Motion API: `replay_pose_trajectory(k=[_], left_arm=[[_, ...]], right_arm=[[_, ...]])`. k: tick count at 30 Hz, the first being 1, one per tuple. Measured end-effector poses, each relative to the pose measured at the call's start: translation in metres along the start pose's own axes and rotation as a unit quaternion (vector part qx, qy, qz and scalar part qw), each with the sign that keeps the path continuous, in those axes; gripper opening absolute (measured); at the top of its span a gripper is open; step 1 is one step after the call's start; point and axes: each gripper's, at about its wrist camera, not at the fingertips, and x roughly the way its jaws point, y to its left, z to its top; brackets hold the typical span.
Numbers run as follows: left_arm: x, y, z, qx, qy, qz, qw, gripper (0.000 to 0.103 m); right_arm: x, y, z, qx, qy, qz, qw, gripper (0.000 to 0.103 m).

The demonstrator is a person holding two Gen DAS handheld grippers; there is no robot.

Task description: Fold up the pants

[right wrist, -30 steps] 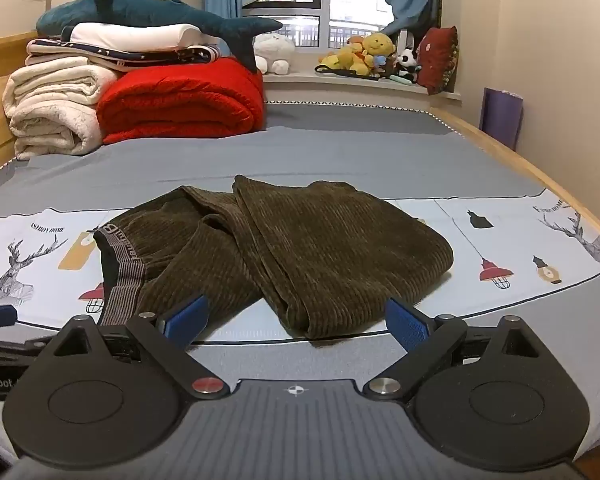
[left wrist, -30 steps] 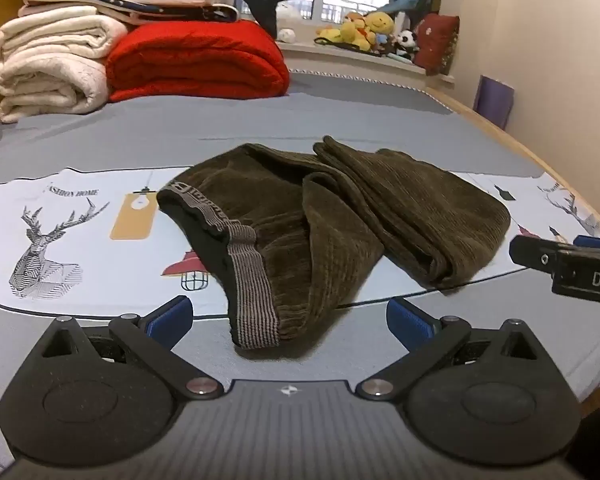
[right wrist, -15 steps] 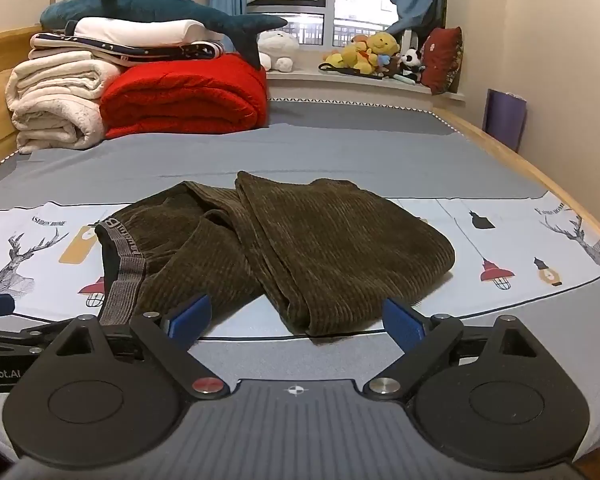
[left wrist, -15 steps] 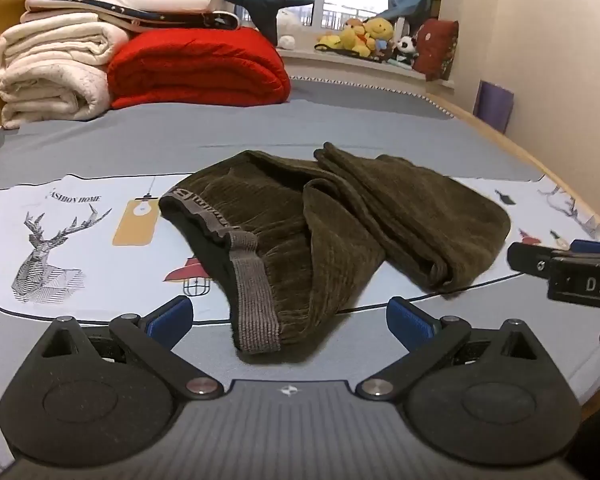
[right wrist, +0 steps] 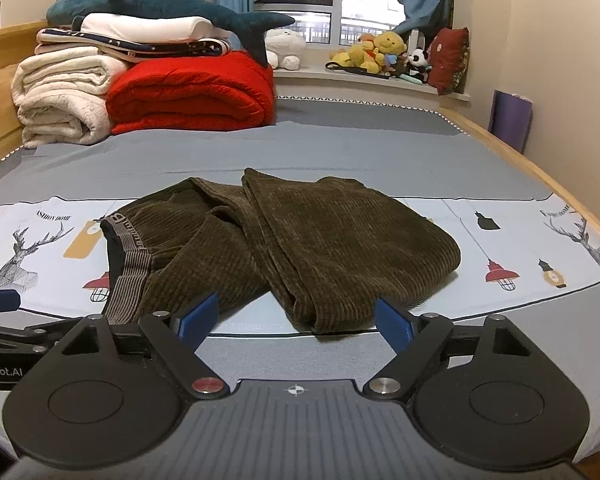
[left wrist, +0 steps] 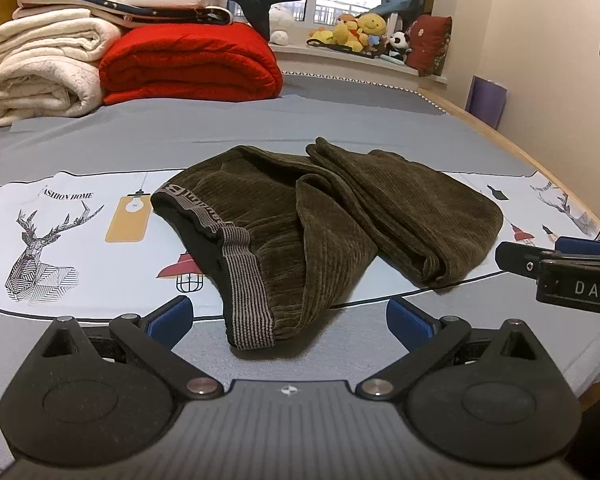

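Observation:
Dark olive corduroy pants (left wrist: 324,232) lie crumpled on the bed, with a striped grey waistband (left wrist: 244,280) at the near left and the legs bunched to the right. They also show in the right wrist view (right wrist: 300,248). My left gripper (left wrist: 290,320) is open and empty, just short of the waistband end. My right gripper (right wrist: 296,322) is open and empty, just short of the near edge of the bunched legs. The right gripper shows at the right edge of the left wrist view (left wrist: 560,268).
The pants rest on a white printed cloth (left wrist: 60,232) over a grey bed sheet (left wrist: 260,120). Folded cream blankets (left wrist: 44,76), a red quilt (left wrist: 188,64) and a plush shark (right wrist: 172,4) are stacked at the far left. Soft toys (right wrist: 380,56) line the window sill. The wooden bed edge (right wrist: 540,176) runs along the right.
Both grippers have edged a little closer to the pants and lower over the bed. The pants have not moved. Both grippers stay open.

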Motion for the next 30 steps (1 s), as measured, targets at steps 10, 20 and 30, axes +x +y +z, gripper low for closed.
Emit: replay_pose_trajectory(k=[10,20,30], left_arm=[[0.0009,0.0018,-0.0004,-0.003,0.004,0.002,1.0,0.103],[0.0041,0.0051,0.0004,-0.01,0.011,0.008,0.9999,0.103],[0.0062,0.0058,-0.0004,-0.012,0.017,0.008,0.9998,0.103]], right_arm=[[0.0021,-0.0011,-0.0002,0.004,0.005,0.001,1.0,0.086],[0.006,-0.0008,-0.0017,0.002,0.015,-0.003,1.0,0.086],[0.0066,-0.0009,-0.0009,0.002,0.015,-0.001,1.0,0.086]])
